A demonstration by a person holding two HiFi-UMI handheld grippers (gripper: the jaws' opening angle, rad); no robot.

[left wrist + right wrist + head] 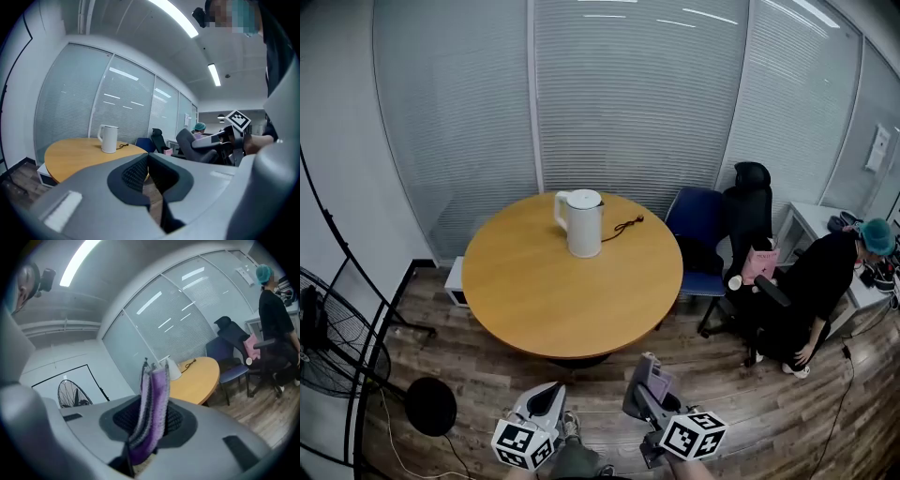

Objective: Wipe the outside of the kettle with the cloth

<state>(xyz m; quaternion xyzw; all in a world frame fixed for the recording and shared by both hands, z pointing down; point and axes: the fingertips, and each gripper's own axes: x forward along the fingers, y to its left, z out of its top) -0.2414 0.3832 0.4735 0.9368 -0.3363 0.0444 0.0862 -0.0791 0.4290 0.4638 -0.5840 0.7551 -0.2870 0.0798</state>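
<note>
A white kettle (581,223) is seen standing upright on a round wooden surface (534,300), close to its far edge and slightly right of the middle. Its handle is turned toward the left edge of the surface. A thin black cord (625,225) is laid on the surface just beside the kettle, toward the far right edge.

Two handheld grippers are held low in the head view, over a wood-plank floor (750,412) and well apart from the near edge of the surface. The left gripper (149,164) is shown with its jaws brought fully together, and nothing is gripped between them. The right gripper (149,420) is closed on a folded purple and grey cloth (157,390), which is pinched between the jaws and sticks up above them. A cube with black and white square markers is carried on each gripper.

Behind the surface, a glass wall with closed blinds (637,94) is seen. A blue chair (698,220) and a black office chair (752,211) are placed just past the right edge of the surface. Further right, a person in dark clothing (825,281) is seated. A standing fan (328,342) is seen at the far left.
</note>
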